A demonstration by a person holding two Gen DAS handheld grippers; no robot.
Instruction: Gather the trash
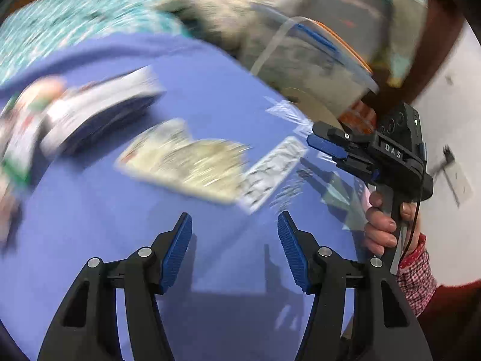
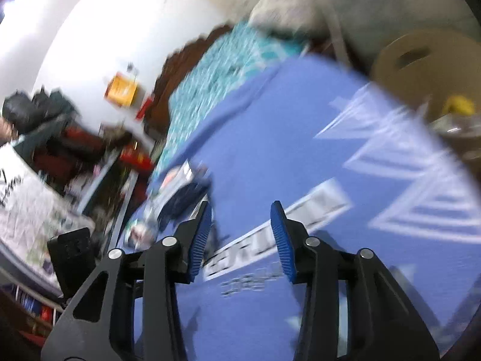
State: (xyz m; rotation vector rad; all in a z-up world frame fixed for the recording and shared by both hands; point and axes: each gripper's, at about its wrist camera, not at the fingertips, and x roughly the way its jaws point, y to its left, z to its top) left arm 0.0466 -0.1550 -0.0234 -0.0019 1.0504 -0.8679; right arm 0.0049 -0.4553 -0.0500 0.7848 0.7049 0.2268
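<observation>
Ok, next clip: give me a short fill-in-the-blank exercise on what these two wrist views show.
1. The wrappers lie on a sheet whose colour is ____.
2. The jaws of the left gripper stand apart with ____ between them.
3. In the left wrist view, the right gripper is held by a hand whose sleeve has a red and white ____ pattern.
4. Beyond the sheet's far edge stands a round tan bin with a ____ object inside.

Missing words: blue; nothing; checked; yellow

Wrappers [image 1: 186, 162] lie on the cloth [image 1: 90, 225], perhaps beside boxes [image 1: 99, 111].
</observation>
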